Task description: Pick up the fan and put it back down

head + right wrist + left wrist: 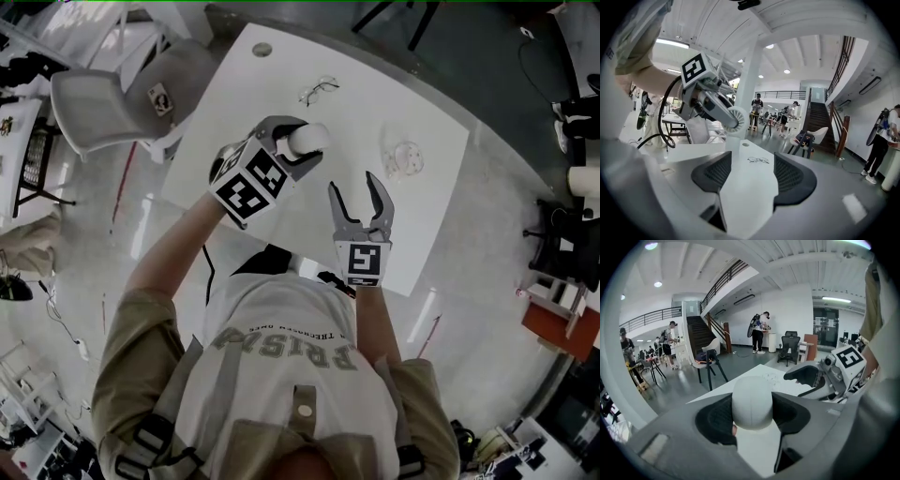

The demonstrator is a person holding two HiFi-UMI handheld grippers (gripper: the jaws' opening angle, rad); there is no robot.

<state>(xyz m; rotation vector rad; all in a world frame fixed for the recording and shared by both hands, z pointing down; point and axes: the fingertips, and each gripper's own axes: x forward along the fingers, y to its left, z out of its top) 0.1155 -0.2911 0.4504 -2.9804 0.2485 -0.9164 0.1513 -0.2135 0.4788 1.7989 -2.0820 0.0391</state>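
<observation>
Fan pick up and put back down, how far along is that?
Done: the left gripper is shut on the fan, so the grasp is made. In hand: the fan is held over the table, while the right gripper is open and empty beside it. Whether the fan's base touches the table cannot be told. Left: setting it down, if it isn't down already, and opening the jaws.

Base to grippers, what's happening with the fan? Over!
Left gripper jaws shut on fan. Right gripper open, empty. Glasses well clear.
</observation>
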